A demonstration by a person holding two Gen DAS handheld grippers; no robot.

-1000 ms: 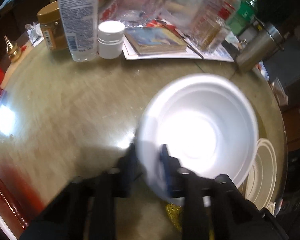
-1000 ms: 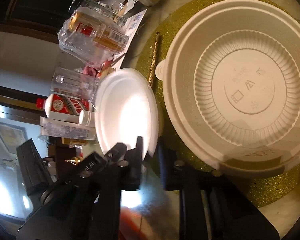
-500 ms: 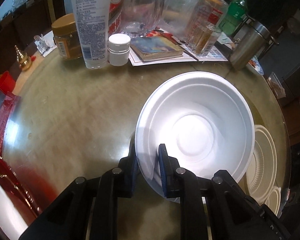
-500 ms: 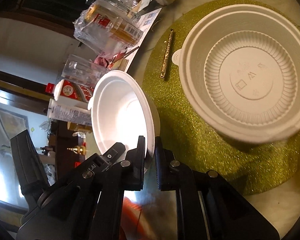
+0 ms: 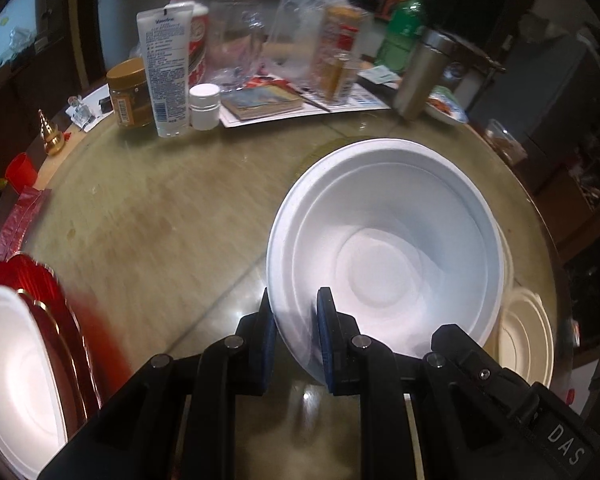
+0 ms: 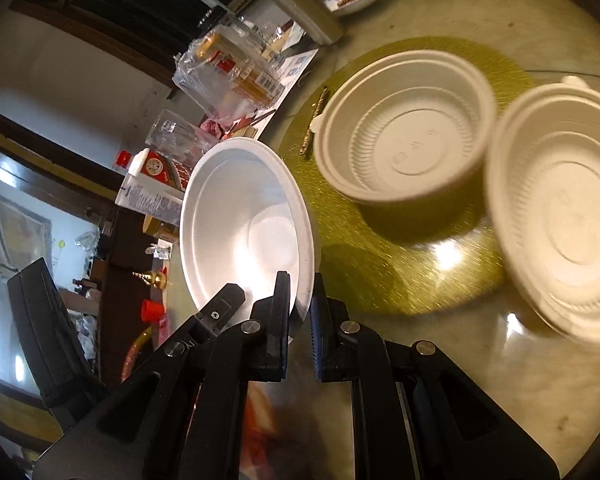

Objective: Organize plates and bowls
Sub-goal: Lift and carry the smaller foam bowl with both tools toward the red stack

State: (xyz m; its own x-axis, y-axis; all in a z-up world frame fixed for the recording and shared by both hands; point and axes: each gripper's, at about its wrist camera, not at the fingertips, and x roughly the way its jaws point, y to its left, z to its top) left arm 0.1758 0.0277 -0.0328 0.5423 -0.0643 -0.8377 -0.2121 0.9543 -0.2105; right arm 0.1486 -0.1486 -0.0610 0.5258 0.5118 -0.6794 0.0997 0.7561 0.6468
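A home dining room: a round table crowded at its far side with a lotion tube, jar, soda bottle and thermos.

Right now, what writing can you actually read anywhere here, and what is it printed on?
"DAS": white letters on the black body of the left gripper.
White tube: brand line and small print too blurred.
Red-and-white bottle, packaged box, cream bowl embossing: unreadable.

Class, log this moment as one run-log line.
left gripper: shut on white bowl rim | right gripper: same bowl | cream bowl: on gold mat
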